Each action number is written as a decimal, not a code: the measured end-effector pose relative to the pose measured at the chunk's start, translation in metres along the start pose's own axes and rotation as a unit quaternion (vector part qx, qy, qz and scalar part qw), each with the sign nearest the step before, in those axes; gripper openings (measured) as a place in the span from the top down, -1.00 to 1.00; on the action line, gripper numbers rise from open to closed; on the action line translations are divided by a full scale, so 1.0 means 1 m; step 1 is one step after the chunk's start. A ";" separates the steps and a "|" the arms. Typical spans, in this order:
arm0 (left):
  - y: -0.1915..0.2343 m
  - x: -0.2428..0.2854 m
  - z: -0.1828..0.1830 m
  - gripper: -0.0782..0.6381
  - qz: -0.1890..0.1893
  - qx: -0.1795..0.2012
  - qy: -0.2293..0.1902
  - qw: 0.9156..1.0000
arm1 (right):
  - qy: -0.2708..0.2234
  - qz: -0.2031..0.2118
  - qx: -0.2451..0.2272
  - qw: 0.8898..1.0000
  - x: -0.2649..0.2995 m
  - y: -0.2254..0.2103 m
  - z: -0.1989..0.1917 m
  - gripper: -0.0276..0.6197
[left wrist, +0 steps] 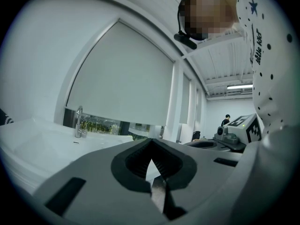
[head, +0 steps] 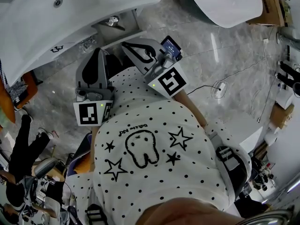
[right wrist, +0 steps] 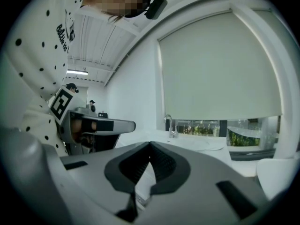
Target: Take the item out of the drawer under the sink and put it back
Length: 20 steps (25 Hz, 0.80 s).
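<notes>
Standing at the sink (head: 42, 27), a white basin with a chrome faucet (left wrist: 78, 122) under a lowered roller blind (left wrist: 122, 78).

- left gripper (head: 99, 50): held level against the person's front and pointing at the basin. Its own view shows the jaws together with nothing between them.
- right gripper (head: 124, 44): beside the left and angled toward it, tip near the pale cabinet (head: 123, 32) under the basin's edge. Its jaws are closed too, and empty.
- Item: it can't be made out in any view, and neither gripper has it. The head view shows only a sliver of the cabinet, so I cannot tell whether the drawer is open or closed.

Writing and marks:
- Each gripper carries a cube with black-and-white square markers, the left cube (head: 91, 112) and the right cube (head: 169, 81). These are patterns, not letters.
- The white polka-dot shirt (head: 197, 139) has a tooth outline (head: 140, 148) ringed by black stars. The short line of script (head: 132, 129) above it is upside-down from the head camera and too small to read with certainty.
- No brand name is legible on the sink or faucet.

The floor (head: 225, 46) is grey with a marble pattern.
</notes>
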<state>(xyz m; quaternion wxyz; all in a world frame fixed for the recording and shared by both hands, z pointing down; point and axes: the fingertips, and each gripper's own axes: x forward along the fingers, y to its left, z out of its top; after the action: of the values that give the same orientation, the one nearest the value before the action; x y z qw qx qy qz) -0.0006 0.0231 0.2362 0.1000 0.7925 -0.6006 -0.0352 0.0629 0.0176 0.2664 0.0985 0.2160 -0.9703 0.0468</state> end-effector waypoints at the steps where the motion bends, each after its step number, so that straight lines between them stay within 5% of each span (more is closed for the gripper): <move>1: 0.001 -0.001 -0.001 0.79 0.001 -0.001 0.001 1.000 | 0.001 0.001 -0.001 1.000 0.000 0.000 0.000 0.88; 20: 0.000 -0.003 -0.010 0.79 -0.009 0.001 0.017 1.000 | 0.009 0.003 0.001 1.000 0.003 0.001 -0.004 0.88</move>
<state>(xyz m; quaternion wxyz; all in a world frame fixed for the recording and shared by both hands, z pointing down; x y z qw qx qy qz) 0.0002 0.0270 0.2456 0.1087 0.7982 -0.5921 -0.0218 0.0609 0.0177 0.2710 0.1068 0.2125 -0.9700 0.0501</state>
